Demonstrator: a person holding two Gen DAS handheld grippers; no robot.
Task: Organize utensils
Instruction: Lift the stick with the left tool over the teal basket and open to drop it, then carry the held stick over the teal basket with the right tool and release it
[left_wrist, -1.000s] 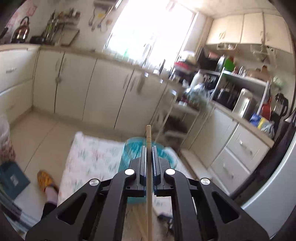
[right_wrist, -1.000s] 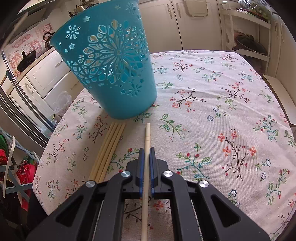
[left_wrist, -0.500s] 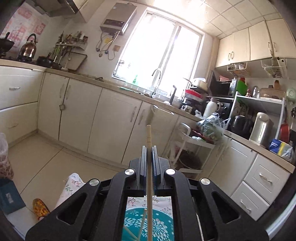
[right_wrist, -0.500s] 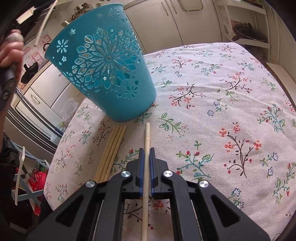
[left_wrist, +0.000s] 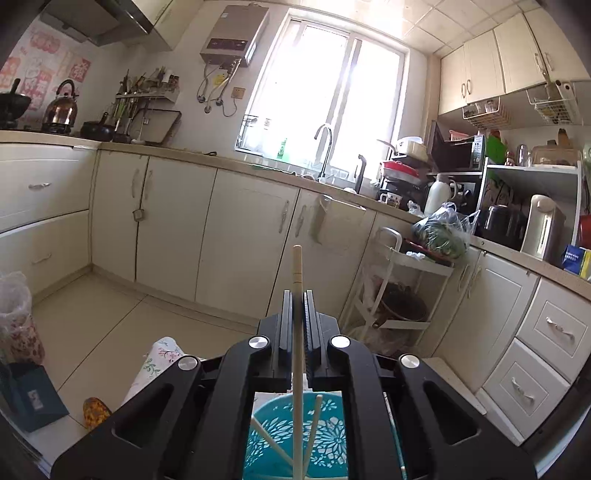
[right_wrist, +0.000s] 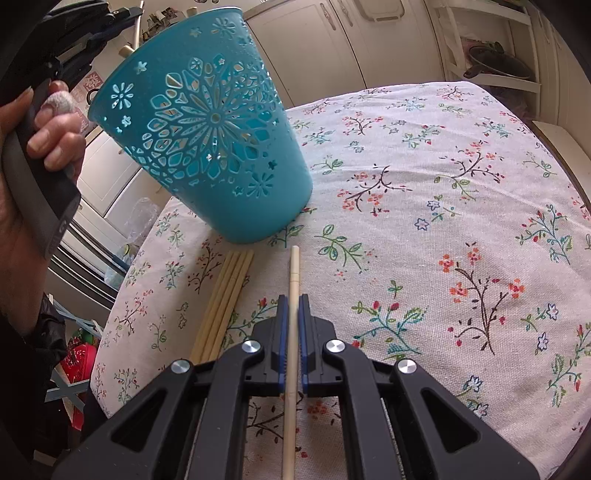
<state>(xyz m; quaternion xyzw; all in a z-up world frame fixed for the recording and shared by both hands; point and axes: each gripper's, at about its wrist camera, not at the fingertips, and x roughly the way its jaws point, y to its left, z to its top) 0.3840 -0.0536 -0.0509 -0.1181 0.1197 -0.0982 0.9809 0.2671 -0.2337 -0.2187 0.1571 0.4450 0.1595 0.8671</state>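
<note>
My left gripper (left_wrist: 297, 295) is shut on a pale wooden chopstick (left_wrist: 297, 269) that runs back between its arms. Below it lies the open mouth of the teal cut-out basket (left_wrist: 332, 439), with two chopsticks (left_wrist: 312, 432) leaning inside. In the right wrist view the same teal basket (right_wrist: 207, 136) stands on the floral tablecloth (right_wrist: 424, 206). My right gripper (right_wrist: 290, 301) is shut on another chopstick (right_wrist: 293, 273), whose tip points at the basket's base. Several loose chopsticks (right_wrist: 225, 299) lie bundled to its left. A hand (right_wrist: 44, 140) holds the left gripper above the basket.
Cream kitchen cabinets (left_wrist: 177, 229) and a countertop run along the far wall under a bright window (left_wrist: 325, 99). A white wire trolley (left_wrist: 399, 295) stands near the table. The table's left edge (right_wrist: 122, 295) drops off beside the loose chopsticks.
The left gripper has tilted up and come over the basket, so the basket's mouth now lies under it. Its hand has entered the right wrist view. The right gripper has stayed put.
</note>
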